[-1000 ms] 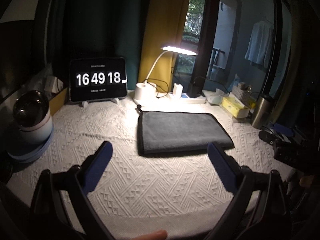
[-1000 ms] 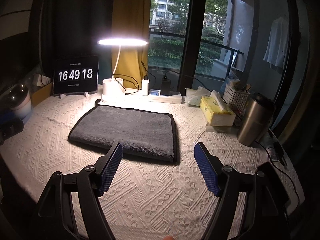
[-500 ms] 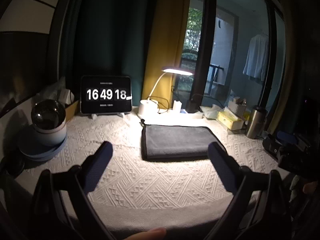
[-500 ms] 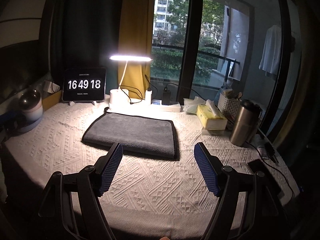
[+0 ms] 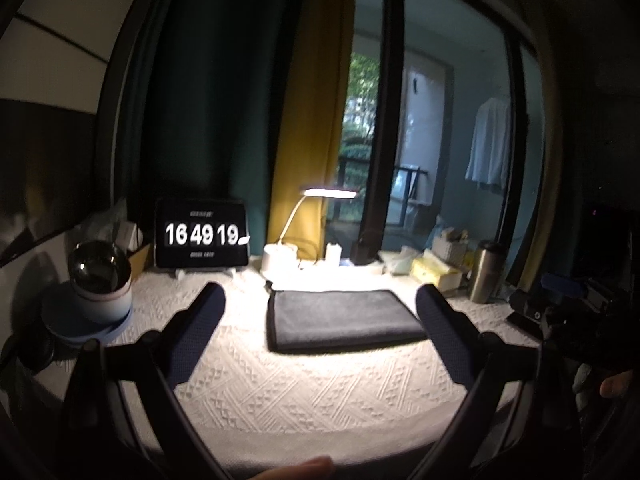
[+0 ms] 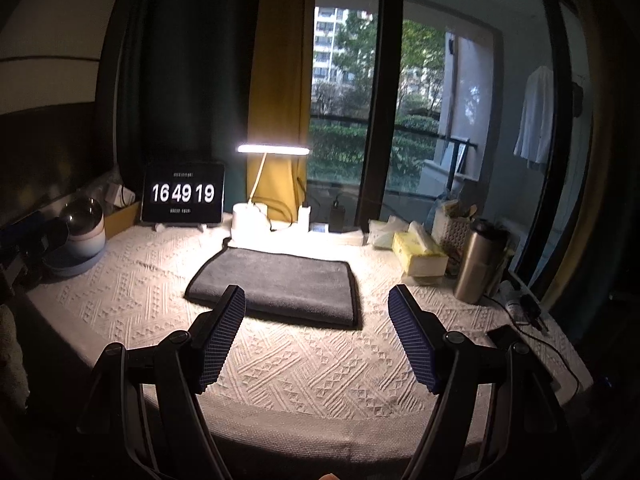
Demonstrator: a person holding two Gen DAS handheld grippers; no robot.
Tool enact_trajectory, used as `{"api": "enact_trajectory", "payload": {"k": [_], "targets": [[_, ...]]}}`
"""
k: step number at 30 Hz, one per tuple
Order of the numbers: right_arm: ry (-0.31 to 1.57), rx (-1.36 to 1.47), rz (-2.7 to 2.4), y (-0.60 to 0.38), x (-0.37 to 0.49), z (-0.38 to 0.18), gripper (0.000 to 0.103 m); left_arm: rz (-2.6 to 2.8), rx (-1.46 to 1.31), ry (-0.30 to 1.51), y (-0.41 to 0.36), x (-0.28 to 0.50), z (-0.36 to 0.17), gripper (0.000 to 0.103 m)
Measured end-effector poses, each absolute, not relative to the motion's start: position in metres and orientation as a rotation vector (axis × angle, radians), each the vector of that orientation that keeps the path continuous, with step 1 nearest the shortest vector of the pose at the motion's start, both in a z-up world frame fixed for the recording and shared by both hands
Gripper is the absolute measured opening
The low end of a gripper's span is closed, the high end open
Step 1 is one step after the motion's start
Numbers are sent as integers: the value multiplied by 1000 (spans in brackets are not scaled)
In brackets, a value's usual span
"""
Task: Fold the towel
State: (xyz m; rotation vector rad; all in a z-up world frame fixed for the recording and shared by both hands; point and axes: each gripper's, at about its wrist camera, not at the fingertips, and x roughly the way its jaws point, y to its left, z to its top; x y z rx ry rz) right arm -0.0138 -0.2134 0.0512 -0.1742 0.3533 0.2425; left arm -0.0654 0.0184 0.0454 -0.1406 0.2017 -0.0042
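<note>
A dark grey towel (image 5: 344, 318) with a black edge lies folded flat on the white patterned table cover, under the lamp. It also shows in the right wrist view (image 6: 280, 286). My left gripper (image 5: 320, 316) is open and empty, held back from the table's near edge, well short of the towel. My right gripper (image 6: 318, 312) is open and empty too, back over the table's front edge with the towel beyond its blue fingertips. Neither gripper touches the towel.
A lit desk lamp (image 6: 250, 216) and a tablet clock (image 6: 182, 196) stand at the back. A round white device (image 5: 100, 284) sits at left. A yellow tissue box (image 6: 418, 254), a steel tumbler (image 6: 474, 266) and cables lie at right.
Both grippers have pulled back and up from the table; the towel looks smaller and farther. The towel has not moved. Both stay open.
</note>
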Motion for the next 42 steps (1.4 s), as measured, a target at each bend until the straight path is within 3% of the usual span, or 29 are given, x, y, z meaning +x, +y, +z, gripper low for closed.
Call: {"api": "enact_trajectory", "payload": {"k": [8, 42], "targets": [[261, -165, 219, -221, -32, 66, 77, -2, -137, 135, 17, -76, 54, 97], [310, -165, 238, -219, -20, 54, 77, -6, -169, 193, 19, -62, 46, 97]]}}
